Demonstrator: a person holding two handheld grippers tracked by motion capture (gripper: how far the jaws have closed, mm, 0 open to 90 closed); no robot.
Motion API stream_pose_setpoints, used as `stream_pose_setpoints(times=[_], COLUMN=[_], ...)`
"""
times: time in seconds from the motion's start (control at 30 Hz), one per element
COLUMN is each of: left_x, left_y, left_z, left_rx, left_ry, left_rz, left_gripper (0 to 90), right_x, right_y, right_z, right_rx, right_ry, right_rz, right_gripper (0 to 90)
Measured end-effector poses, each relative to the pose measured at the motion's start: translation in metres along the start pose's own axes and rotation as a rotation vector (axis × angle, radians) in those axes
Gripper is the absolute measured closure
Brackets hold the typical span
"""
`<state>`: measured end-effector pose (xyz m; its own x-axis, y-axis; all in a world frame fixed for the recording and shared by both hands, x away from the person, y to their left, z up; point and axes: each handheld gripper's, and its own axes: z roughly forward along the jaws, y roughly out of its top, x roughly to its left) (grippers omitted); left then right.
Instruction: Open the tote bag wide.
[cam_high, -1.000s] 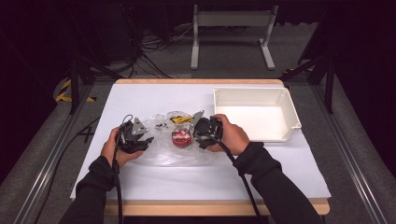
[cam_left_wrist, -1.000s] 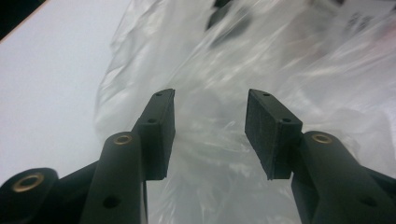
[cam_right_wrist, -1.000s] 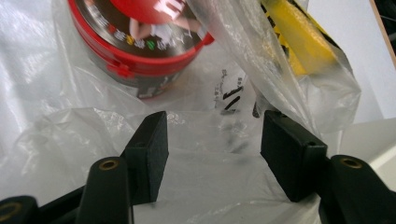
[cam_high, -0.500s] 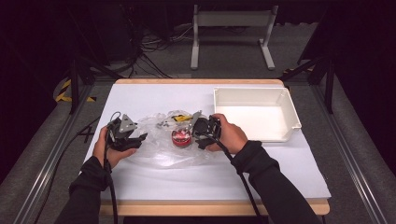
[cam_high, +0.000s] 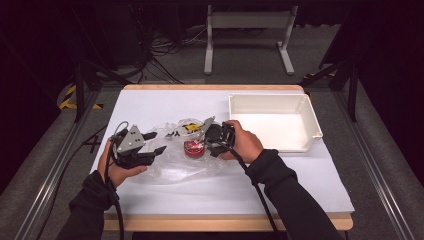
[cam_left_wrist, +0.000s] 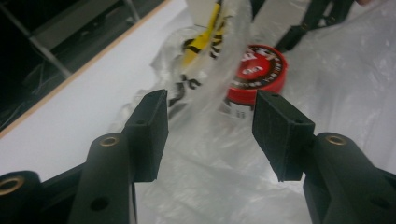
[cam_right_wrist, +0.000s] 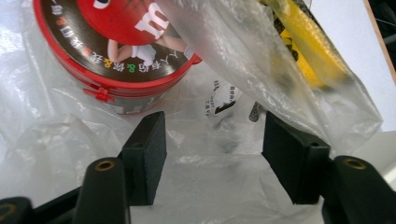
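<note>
A clear plastic bag lies crumpled on the white table. In it sit a round red candy tin and a yellow printed packet. My left gripper hovers over the bag's left part, pointing right toward the tin. Its jaws stand open and have just been closing, with nothing between the pads. My right gripper points left at the tin from its right side. Its jaws, open and also just closing, straddle loose bag film without pressing on it. The packet lies under film to the right.
A white rectangular tray stands at the back right of the table, close behind my right hand. Cables trail from both grippers toward the front edge. Dark floor, rails and stands surround the table.
My left gripper has risen a little and drawn slightly leftward off the bag. The right gripper, the tin and the bag have stayed where they were.
</note>
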<state>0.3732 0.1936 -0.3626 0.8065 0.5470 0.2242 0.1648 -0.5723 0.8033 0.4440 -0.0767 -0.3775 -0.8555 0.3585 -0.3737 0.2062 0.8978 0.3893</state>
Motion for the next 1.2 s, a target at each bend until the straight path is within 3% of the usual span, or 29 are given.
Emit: stream_pose_setpoints(times=[0.17,0.23,0.37,0.43,0.47,0.57,0.67,0.77,0.93,0.97,1.07,1.1,1.13,1.2], left_x=[-0.012,-0.014,-0.01,-0.009,-0.008,-0.004,0.004,0.011,0.019,0.023,0.027,0.029,0.029,0.033], left_y=[-0.001,-0.002,-0.005,-0.005,-0.005,-0.006,-0.009,-0.014,-0.02,-0.023,-0.027,-0.031,-0.031,-0.035], left_z=[0.009,0.018,0.034,0.041,0.051,0.061,0.069,0.076,0.085,0.088,0.089,0.091,0.091,0.091], left_rx=[0.028,0.077,0.131,0.161,0.189,0.221,0.246,0.267,0.334,0.356,0.386,0.418,0.418,0.431], left_ry=[-0.082,-0.084,-0.108,-0.106,-0.102,-0.085,-0.042,-0.015,-0.003,0.015,0.016,0.04,0.04,0.043], left_rz=[0.052,0.069,0.063,0.07,0.07,0.068,0.032,0.004,-0.009,-0.026,-0.037,-0.033,-0.033,-0.068], left_gripper=[62.9,65.2,68.2,70.9,70.8,69.1,65.9,68.0,76.2,80.6,88.4,90.0,90.0,90.0], right_x=[-0.001,0.0,0.001,0.003,0.004,0.008,0.008,0.005,0.003,0.002,0.001,0.001,0.001,0.0], right_y=[-0.001,-0.001,0.0,0.002,0.002,0.004,0.008,0.009,0.009,0.009,0.009,0.009,0.009,0.008], right_z=[-0.009,-0.013,-0.016,-0.014,-0.013,-0.009,0.0,0.006,0.015,0.019,0.023,0.023,0.023,0.024], right_rx=[-0.036,-0.058,-0.056,-0.051,-0.052,-0.019,0.01,0.032,0.089,0.125,0.172,0.178,0.178,0.189], right_ry=[0.053,0.065,0.074,0.097,0.116,0.145,0.124,0.1,0.095,0.077,0.041,0.035,0.035,0.02], right_rz=[-0.04,-0.041,-0.06,-0.075,-0.083,-0.088,-0.106,-0.088,-0.114,-0.133,-0.142,-0.142,-0.142,-0.134], right_gripper=[56.8,60.9,66.8,80.8,81.6,78.8,65.6,55.9,55.0,53.6,52.0,51.9,51.9,51.9])
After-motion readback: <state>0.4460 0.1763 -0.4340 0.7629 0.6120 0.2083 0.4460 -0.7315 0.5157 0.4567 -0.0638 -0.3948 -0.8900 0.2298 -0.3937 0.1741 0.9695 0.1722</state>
